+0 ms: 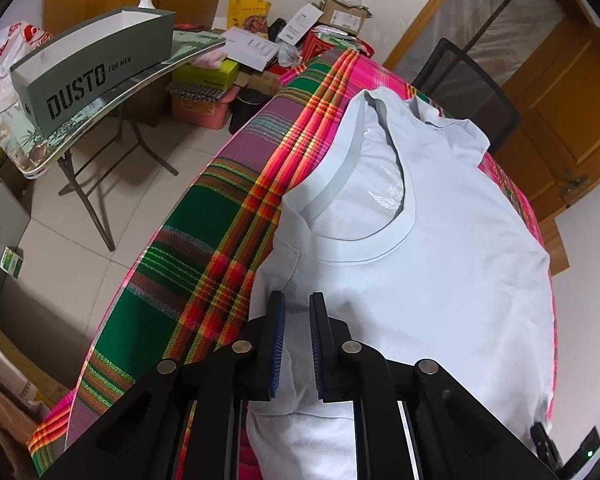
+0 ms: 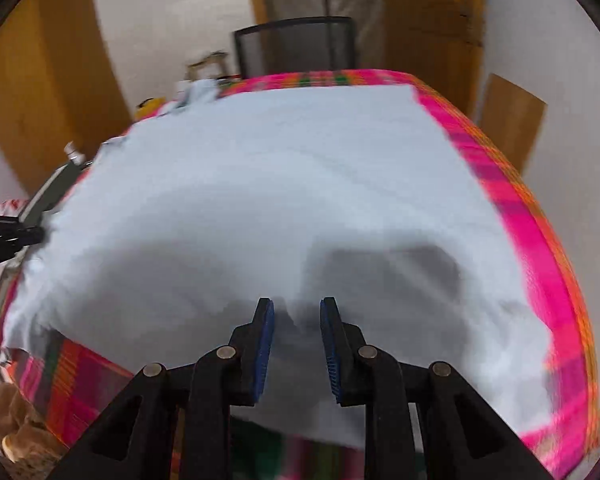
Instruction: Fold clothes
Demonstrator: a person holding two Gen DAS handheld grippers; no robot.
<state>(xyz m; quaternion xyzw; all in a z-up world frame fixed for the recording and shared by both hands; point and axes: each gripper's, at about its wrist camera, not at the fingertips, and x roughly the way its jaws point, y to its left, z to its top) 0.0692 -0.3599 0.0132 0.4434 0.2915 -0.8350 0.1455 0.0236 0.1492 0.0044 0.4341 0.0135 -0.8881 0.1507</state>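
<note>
A pale blue T-shirt lies on a table covered with a bright plaid cloth, collar toward the far end. My left gripper is over the shirt's near left shoulder, with its jaws a small gap apart and shirt fabric between the pads. In the right wrist view the shirt fills the table, blurred by motion. My right gripper is open just above the shirt's near edge, with nothing between the pads. The left gripper's body shows at the left edge of that view.
A side table with a grey DUSTO box stands to the left. Boxes and bags clutter the floor beyond. A black mesh chair stands at the table's far end. Wooden doors are behind it.
</note>
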